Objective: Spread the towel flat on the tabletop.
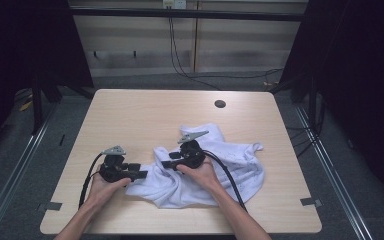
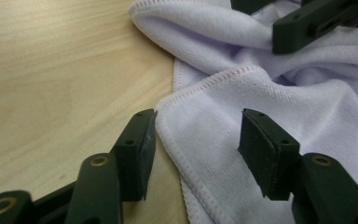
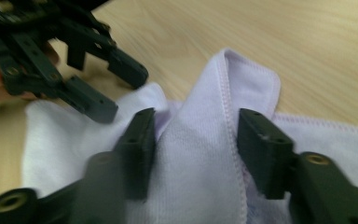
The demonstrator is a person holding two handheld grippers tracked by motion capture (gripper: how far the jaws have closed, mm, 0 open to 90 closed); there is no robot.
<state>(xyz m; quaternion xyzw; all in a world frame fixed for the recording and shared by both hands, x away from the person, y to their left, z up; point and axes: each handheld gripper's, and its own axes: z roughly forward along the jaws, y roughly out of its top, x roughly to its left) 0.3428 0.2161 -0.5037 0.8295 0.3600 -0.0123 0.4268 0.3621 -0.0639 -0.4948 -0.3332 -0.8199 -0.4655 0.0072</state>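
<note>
We've got the white towel (image 1: 200, 167) still crumpled at lower centre of the table (image 1: 130, 115). Left gripper (image 2: 196, 149) and right gripper (image 3: 193, 147) both gape over hems, gripping nothing; folding's all ahead.

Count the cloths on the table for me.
1. A single white cloth lies crumpled near the front edge of the table, between and under both grippers. A second piece could be hidden in its folds; I cannot tell.

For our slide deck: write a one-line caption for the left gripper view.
Open left gripper straddles the hemmed edge of a white cloth on a wooden table.
</note>
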